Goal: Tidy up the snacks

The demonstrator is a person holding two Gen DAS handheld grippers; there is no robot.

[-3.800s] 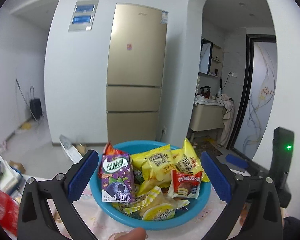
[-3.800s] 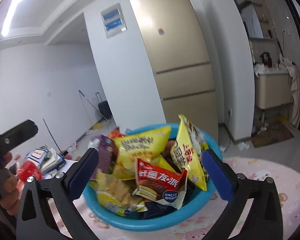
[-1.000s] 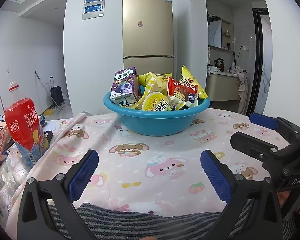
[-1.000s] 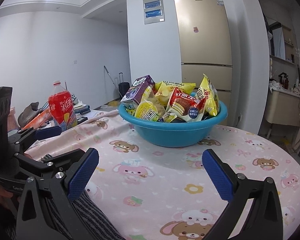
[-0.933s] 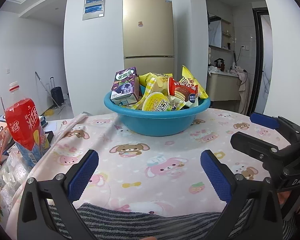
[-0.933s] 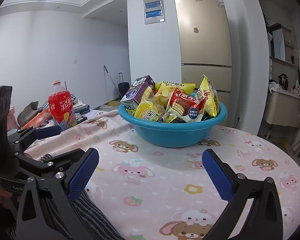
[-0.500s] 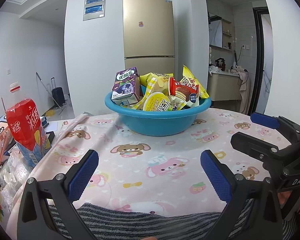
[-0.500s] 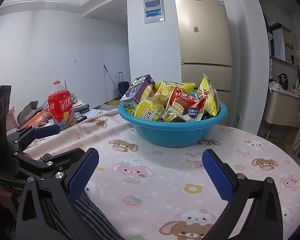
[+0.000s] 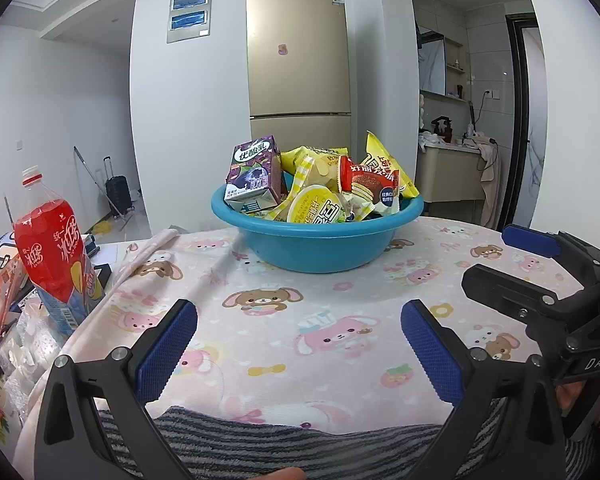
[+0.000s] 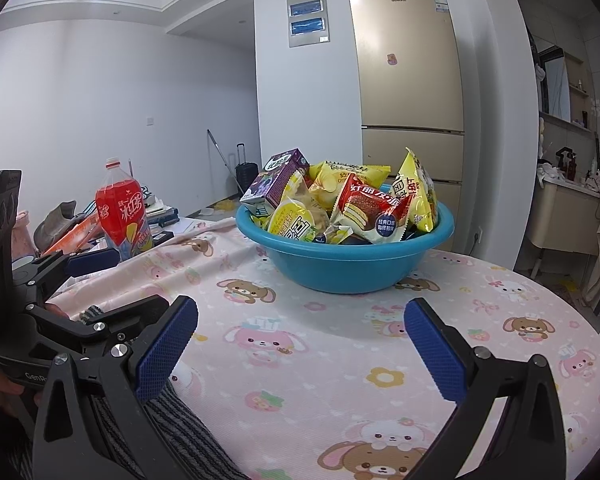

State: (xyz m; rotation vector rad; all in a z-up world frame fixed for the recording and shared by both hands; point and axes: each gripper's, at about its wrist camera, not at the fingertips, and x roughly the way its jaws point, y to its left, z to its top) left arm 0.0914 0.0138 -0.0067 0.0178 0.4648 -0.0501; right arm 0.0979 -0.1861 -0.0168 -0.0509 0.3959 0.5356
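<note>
A blue plastic basin (image 9: 320,246) (image 10: 346,268) stands on the pink cartoon tablecloth, heaped with snacks: a purple drink carton (image 9: 254,172) (image 10: 278,180), yellow chip bags (image 9: 384,172) (image 10: 418,190), a red pie packet (image 9: 370,184) (image 10: 374,208) and a round yellow packet (image 9: 316,210). My left gripper (image 9: 298,340) is open and empty, well short of the basin. My right gripper (image 10: 300,340) is open and empty, also short of it. Each gripper shows at the edge of the other's view.
A red drink bottle (image 9: 54,256) (image 10: 124,212) stands at the table's left edge among clutter and packets (image 9: 0,320). A striped grey cloth (image 9: 284,444) lies at the near edge. A gold fridge (image 9: 298,64) stands behind.
Since 3.8 s ago both grippers have pulled back from around the basin to the near side of the table. Over the last second the views barely shift.
</note>
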